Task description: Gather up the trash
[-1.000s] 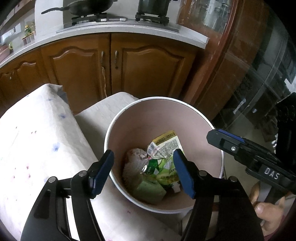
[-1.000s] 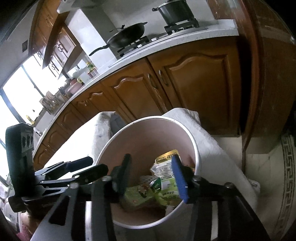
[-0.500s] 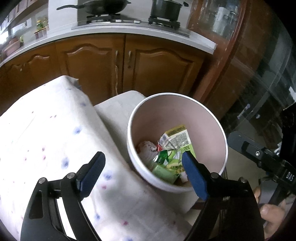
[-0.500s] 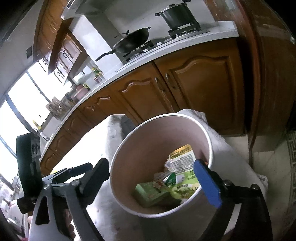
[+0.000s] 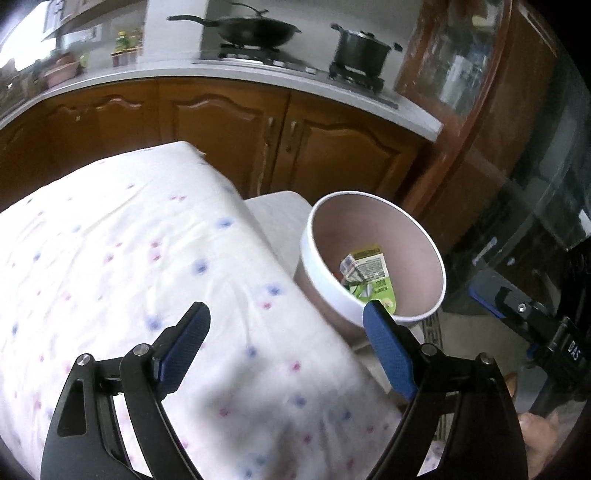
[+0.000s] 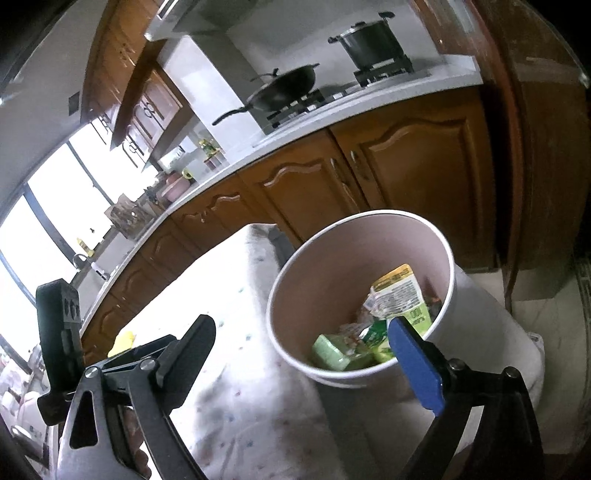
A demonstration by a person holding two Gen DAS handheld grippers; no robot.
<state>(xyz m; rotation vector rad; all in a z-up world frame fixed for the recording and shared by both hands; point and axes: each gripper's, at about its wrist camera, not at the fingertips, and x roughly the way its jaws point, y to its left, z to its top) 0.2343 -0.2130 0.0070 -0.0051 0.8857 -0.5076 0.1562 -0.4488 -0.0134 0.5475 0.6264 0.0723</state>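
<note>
A white bin with a pink inside stands on a cloth-covered stool beside the table; it also shows in the right wrist view. Inside lie a green and yellow drink carton, also in the right wrist view, a green packet and other wrappers. My left gripper is open and empty over the table's edge, left of the bin. My right gripper is open and empty, its jaws wide apart in front of the bin. It shows at the right edge of the left wrist view.
A table under a white cloth with pink and blue dots fills the left. Brown kitchen cabinets stand behind, with a wok and a pot on the hob. A small yellow thing lies on the table.
Both grippers have drawn back and up from the bin. The right gripper's jaws have opened wide. The left gripper has swung left over the table.
</note>
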